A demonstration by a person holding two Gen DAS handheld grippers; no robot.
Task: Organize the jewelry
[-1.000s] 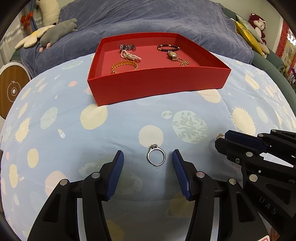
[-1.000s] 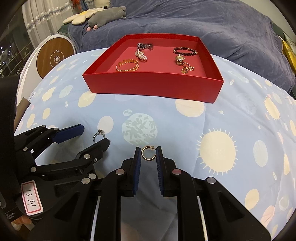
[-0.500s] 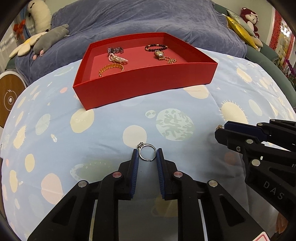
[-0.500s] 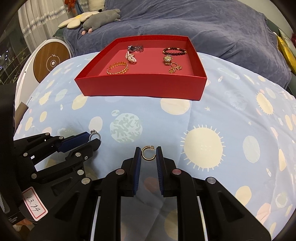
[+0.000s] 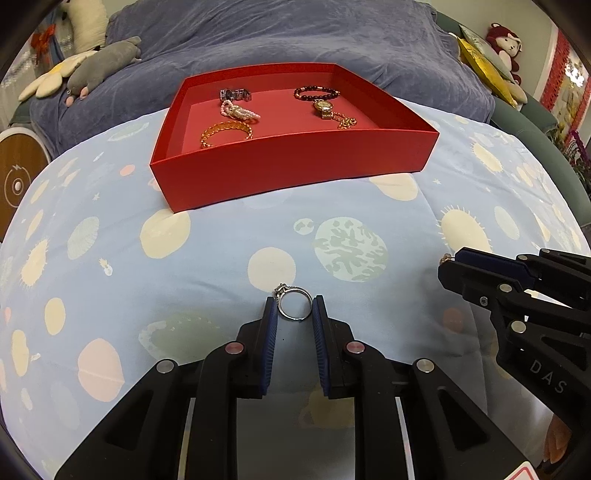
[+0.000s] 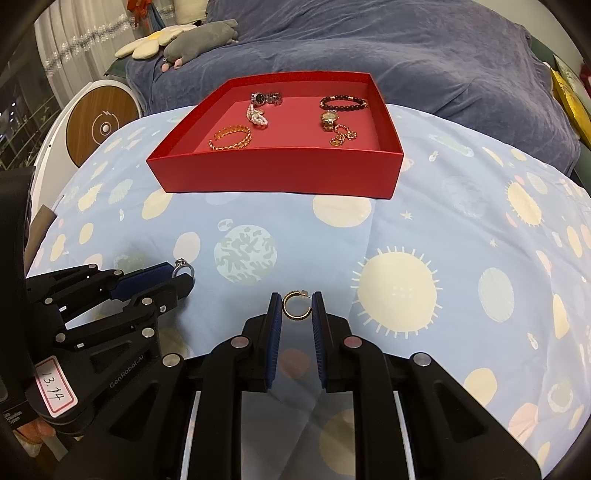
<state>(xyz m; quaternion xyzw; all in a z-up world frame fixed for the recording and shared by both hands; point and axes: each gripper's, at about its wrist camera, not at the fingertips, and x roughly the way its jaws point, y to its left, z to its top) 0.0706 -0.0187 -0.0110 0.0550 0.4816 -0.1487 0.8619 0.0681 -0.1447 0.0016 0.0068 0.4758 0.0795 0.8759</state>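
My left gripper is shut on a silver ring with a small stone, held upright just above the planet-print sheet. My right gripper is shut on a gold hoop earring. The two grippers sit side by side; the right gripper shows at the right of the left wrist view. The left gripper and the ring show at the left of the right wrist view. Beyond them stands a red tray holding a gold bangle, a pearl bracelet, watches and a bead bracelet.
A light blue sheet with suns and planets covers the bed. Behind the red tray lies a dark blue blanket with plush toys. A round wood-faced device stands off the left edge.
The left jaws closed from wide apart onto the silver ring, which now stands upright between the pads. The right gripper kept its hold on the gold earring.
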